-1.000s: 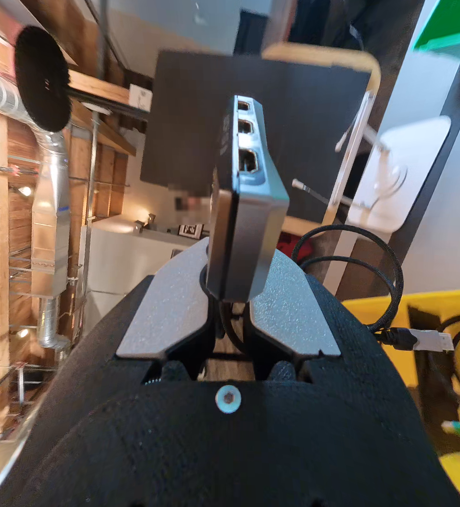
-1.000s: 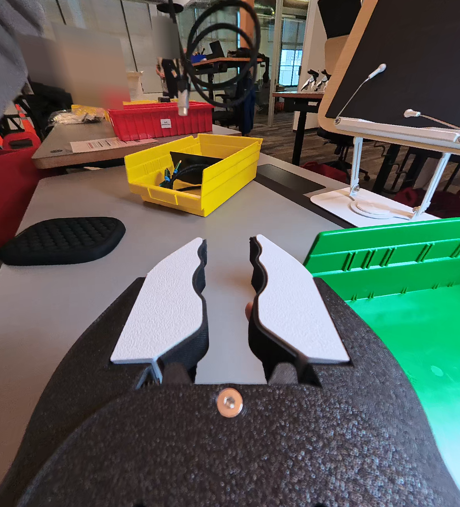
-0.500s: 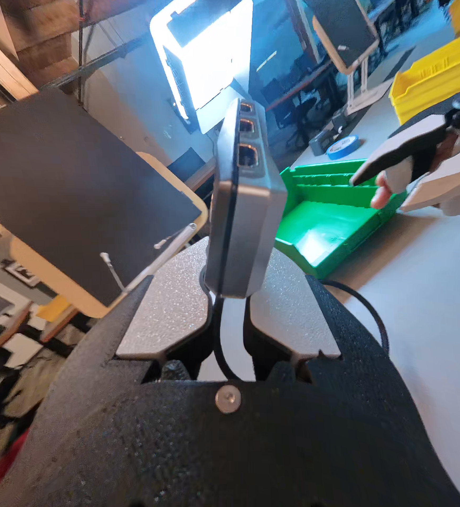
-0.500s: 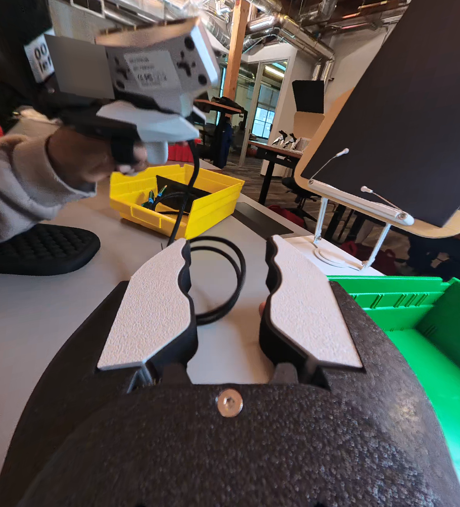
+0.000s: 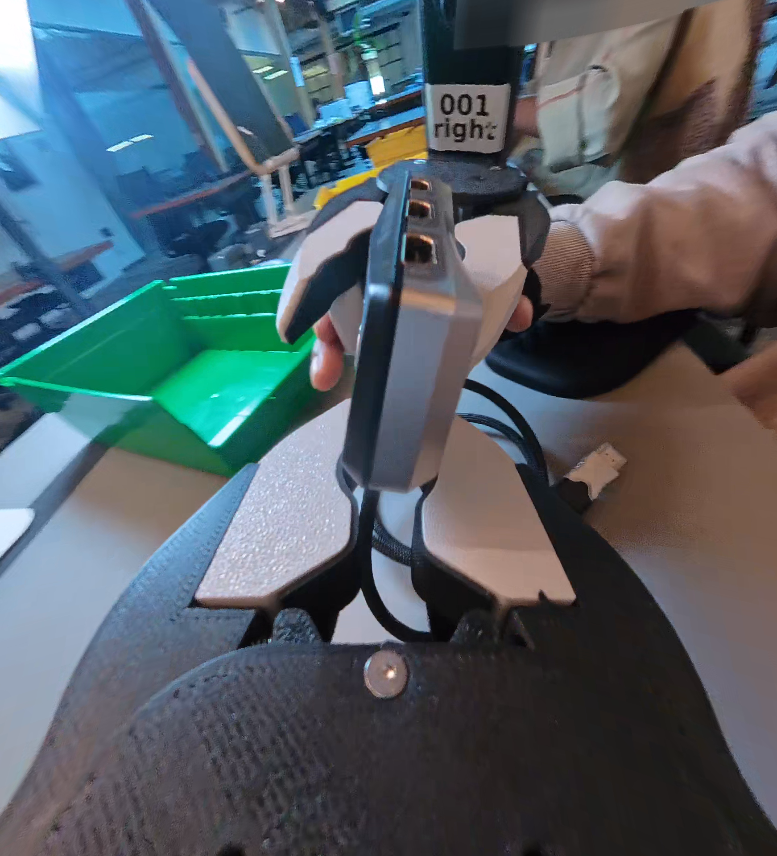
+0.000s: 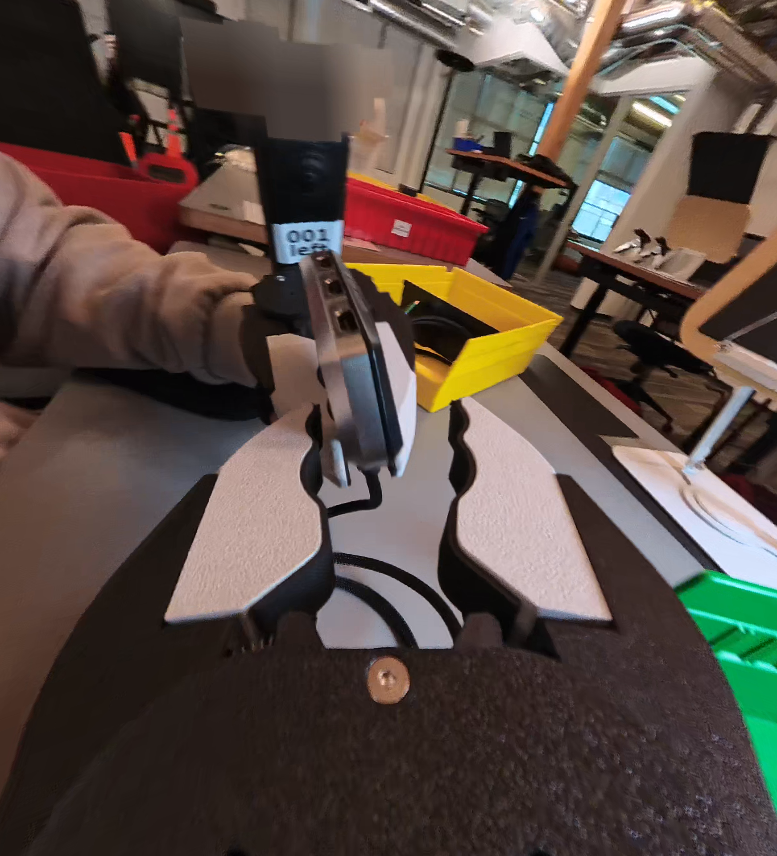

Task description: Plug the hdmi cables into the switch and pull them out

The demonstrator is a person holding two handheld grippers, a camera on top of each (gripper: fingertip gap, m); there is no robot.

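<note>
The switch (image 5: 405,352) is a flat grey box with a black back. It stands up on its end between my two left fingers, above the table. Three small holes for plugs sit in a row on its thin edge, and nothing is plugged into them. A black cable (image 5: 507,431) comes out of its bottom end and curls on the table. Its silver plug (image 5: 597,468) lies flat there, just beside my left gripper.

The table (image 5: 683,556) is smooth and grey. A green bin (image 5: 113,352) sits at one side and a yellow bin (image 6: 493,352) with dark cables in it sits farther back. A black pad (image 5: 586,366) lies under a sleeved arm. Behind are red bins (image 6: 405,222), other desks, a wooden post and big windows.

My left gripper (image 5: 389,486) is closed tight on the bottom end of the switch. My right gripper (image 6: 384,435) is open wide and holds nothing. It faces the switch, very close, but I cannot tell if it touches.
</note>
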